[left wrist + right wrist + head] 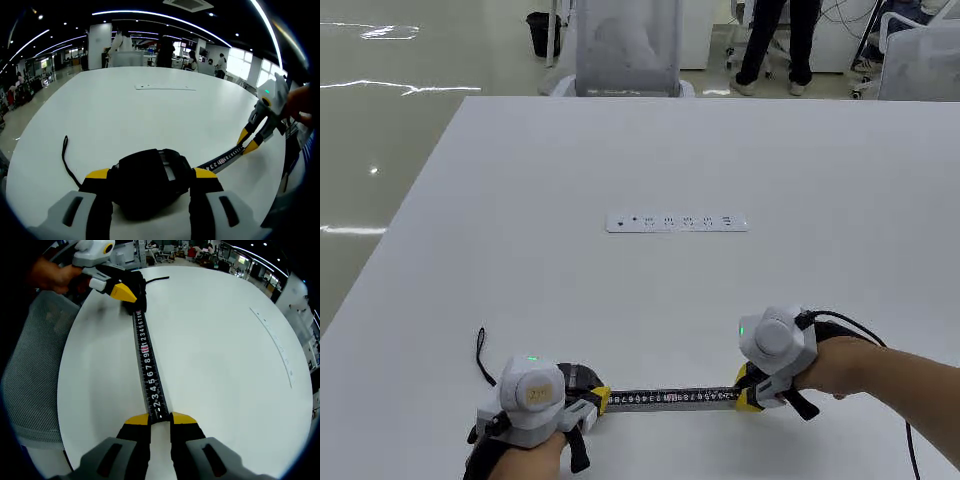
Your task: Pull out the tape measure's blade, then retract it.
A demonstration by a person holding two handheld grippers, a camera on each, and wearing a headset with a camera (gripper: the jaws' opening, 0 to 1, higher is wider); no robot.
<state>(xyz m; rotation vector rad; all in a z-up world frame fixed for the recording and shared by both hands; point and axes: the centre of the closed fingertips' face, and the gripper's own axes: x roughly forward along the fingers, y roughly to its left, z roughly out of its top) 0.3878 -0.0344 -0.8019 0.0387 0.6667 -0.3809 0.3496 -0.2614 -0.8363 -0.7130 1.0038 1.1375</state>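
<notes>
A black tape measure case (pixel 150 180) sits between the yellow-tipped jaws of my left gripper (pixel 151 175), which is shut on it; the same case (pixel 578 380) lies near the table's front edge. Its blade (pixel 670 398) runs out to the right, flat over the white table. My right gripper (pixel 160 418) is shut on the blade's end (pixel 157 410), with numbers up to about 18 showing on the blade (pixel 148 365). In the head view the left gripper (pixel 588 400) and right gripper (pixel 746 392) stand apart along the blade. The case's black wrist strap (pixel 67 160) trails to the left.
A white power strip (pixel 676 222) lies in the middle of the white table (pixel 620 160). A grey mesh chair (pixel 628 45) stands at the far edge, and a person (pixel 778 40) stands beyond it. A cable (pixel 905 420) trails from the right gripper.
</notes>
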